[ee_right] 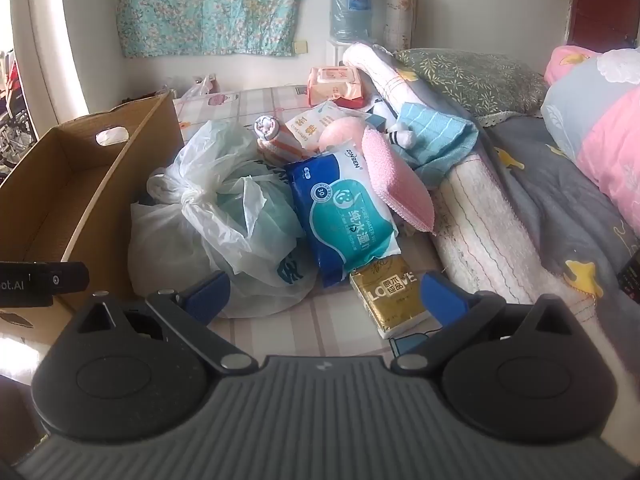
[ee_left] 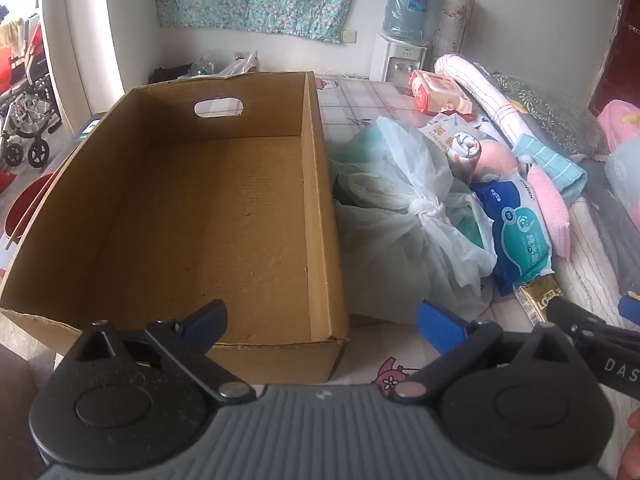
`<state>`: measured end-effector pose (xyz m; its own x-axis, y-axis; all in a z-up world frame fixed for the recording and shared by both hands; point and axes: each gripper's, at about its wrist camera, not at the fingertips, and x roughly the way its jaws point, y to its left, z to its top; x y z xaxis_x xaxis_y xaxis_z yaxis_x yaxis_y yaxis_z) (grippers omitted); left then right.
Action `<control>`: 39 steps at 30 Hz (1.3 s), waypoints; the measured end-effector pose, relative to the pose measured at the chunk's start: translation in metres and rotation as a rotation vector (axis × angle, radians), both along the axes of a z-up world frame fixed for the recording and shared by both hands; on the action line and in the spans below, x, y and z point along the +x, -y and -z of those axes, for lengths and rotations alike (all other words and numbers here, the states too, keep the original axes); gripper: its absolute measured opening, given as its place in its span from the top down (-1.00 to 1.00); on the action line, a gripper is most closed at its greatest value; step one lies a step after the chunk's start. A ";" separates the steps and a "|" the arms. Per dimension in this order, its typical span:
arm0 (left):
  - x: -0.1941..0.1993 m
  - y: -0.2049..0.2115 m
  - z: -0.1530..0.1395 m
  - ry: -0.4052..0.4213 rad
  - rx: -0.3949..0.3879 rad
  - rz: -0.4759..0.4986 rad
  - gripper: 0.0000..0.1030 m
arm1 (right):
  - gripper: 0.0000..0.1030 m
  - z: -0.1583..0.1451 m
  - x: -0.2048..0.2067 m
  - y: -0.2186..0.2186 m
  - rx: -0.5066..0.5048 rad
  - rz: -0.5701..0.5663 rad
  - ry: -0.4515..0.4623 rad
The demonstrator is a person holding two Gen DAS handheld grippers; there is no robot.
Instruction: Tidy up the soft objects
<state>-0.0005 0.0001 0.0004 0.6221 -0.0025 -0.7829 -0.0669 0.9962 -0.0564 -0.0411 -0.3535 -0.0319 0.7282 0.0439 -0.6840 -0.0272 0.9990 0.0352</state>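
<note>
Soft packs heap at one o'clock beside the box; both grippers gape empty; knotted bag may snag.

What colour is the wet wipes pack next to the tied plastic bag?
Dark blue with a teal and white front, clearest in the right wrist view: wet wipes pack.
</note>
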 end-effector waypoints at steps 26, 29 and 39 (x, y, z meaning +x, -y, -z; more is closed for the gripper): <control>-0.007 0.004 0.003 -0.013 0.012 -0.009 -0.98 | -0.98 0.003 0.006 -0.012 -0.014 -0.053 -0.044; -0.007 0.004 0.003 -0.013 0.013 -0.009 -0.98 | -0.98 0.004 0.007 -0.014 -0.015 -0.056 -0.050; -0.007 0.004 0.003 -0.013 0.014 -0.010 -0.98 | -0.98 0.006 0.010 -0.017 -0.011 -0.062 -0.068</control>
<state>-0.0071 -0.0041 -0.0024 0.6117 0.0143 -0.7909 -0.0771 0.9962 -0.0416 -0.0316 -0.3364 -0.0380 0.6759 0.0801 -0.7327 -0.0873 0.9958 0.0282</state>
